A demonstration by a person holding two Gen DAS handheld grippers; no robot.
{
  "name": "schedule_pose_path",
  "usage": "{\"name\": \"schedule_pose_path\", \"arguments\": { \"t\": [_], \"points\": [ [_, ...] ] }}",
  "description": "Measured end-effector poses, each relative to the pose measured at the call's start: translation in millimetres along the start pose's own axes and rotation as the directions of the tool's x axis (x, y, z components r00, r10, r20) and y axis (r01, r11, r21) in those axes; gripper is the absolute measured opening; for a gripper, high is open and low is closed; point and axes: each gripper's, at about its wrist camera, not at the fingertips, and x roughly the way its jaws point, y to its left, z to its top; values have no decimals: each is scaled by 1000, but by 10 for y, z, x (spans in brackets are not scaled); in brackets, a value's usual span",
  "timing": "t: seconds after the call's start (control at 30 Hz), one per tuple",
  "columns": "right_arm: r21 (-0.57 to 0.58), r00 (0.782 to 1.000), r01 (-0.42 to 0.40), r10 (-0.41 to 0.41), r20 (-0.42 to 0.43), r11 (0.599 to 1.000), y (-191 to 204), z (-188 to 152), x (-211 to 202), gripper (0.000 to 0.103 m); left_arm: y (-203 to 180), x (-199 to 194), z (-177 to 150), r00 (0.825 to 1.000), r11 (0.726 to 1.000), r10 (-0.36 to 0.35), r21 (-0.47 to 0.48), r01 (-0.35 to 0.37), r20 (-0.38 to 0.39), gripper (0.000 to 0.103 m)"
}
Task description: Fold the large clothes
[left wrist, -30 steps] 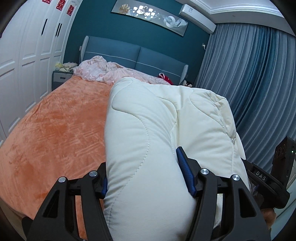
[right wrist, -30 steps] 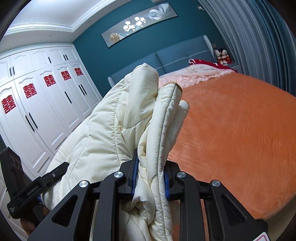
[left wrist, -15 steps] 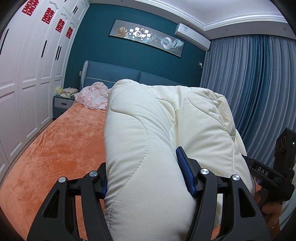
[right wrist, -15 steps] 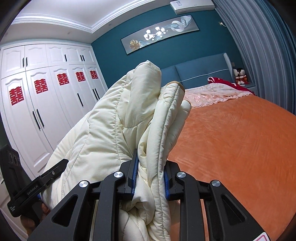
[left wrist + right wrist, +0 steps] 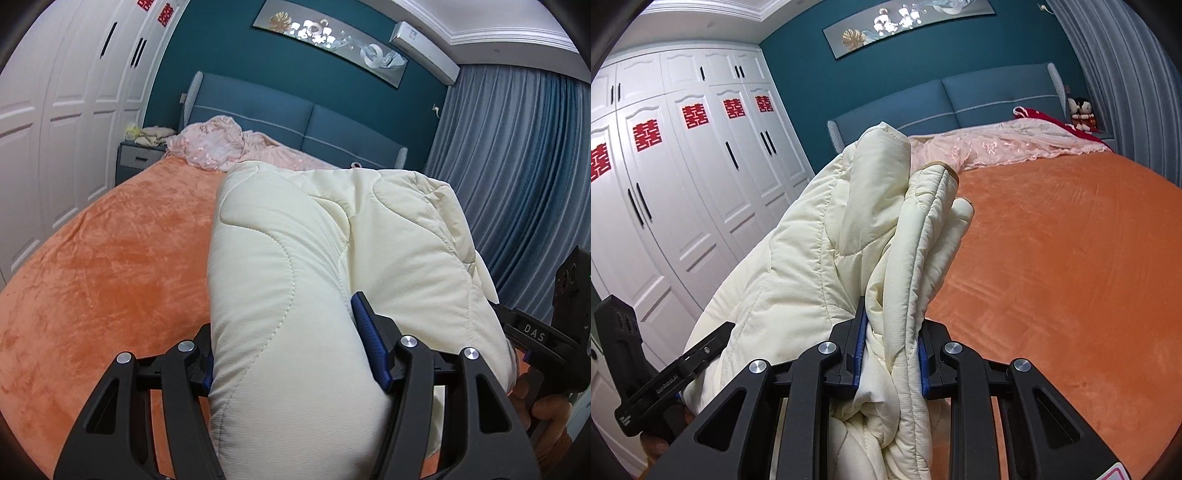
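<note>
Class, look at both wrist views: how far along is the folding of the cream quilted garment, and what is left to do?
Done: the cream quilted garment is gathered into thick layers. In hand: the left gripper and the right gripper each clamp a bunched end, holding it above the orange bedspread. Left: lay it down, square up the fold and let go. The pink fabric by the headboard looks untouched.

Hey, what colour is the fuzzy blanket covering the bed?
Orange. The plush orange bed blanket shows best in the right wrist view.
</note>
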Motion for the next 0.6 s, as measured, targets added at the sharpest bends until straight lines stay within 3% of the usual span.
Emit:
{"name": "schedule_pose_path", "arguments": {
  "t": [0.33,0.47,0.6],
  "points": [
    [55,977,64,-52,-205,996,-348,-681,795,23,457,730,-718,983,997,53,-41,-61,-174,59],
    [88,956,86,-57,-288,992,-463,-996,975,33,650,833,-1009,969,993,89,-62,-105,-229,66],
    [113,946,78,-38,-321,991,-487,-1005,863,41,631,731,-1009,952,985,159,-19,-170,-260,73]
  ]
}}
